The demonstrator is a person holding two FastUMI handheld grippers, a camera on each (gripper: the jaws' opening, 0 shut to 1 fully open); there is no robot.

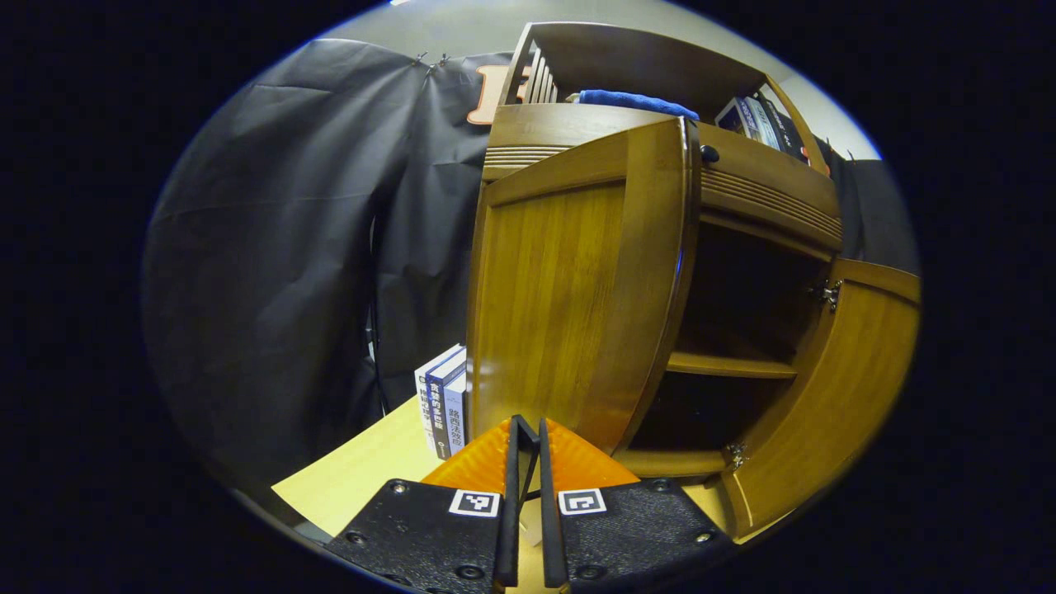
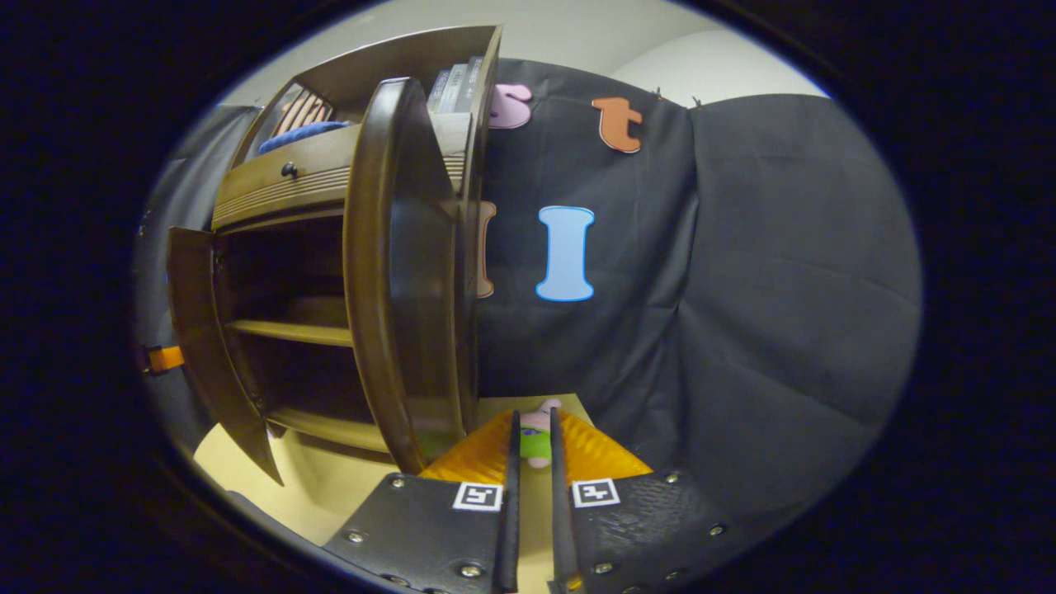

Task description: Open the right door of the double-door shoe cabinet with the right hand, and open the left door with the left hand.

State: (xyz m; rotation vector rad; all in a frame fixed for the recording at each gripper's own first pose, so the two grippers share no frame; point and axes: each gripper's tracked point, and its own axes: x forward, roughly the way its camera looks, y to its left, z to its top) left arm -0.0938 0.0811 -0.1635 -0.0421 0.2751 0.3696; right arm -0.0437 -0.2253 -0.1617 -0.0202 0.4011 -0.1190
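Hidden: cabinet interior (image 1: 742, 313) dark, contents unreadable; small plush (image 2: 535, 437) partly masked between right fingers.
Left door (image 1: 569, 305): swung open, edge-on just ahead of the left hand-held gripper (image 1: 528, 462), not touching.
Left hand-held gripper: fingers nearly together, grasping nothing.
Books (image 1: 444, 400): upright on the surface (image 1: 363, 474), left of the shoe cabinet (image 1: 767, 194).
Right door (image 2: 400, 280): open, just left of the right hand-held gripper (image 2: 532, 462).
Right hand-held gripper: narrow gap, clenched on nothing.

shoe cabinet (image 1: 569, 297): glossy varnished wood | hinges (image 1: 827, 293): bright metal | booth wall (image 1: 272, 264): matt creased cloth
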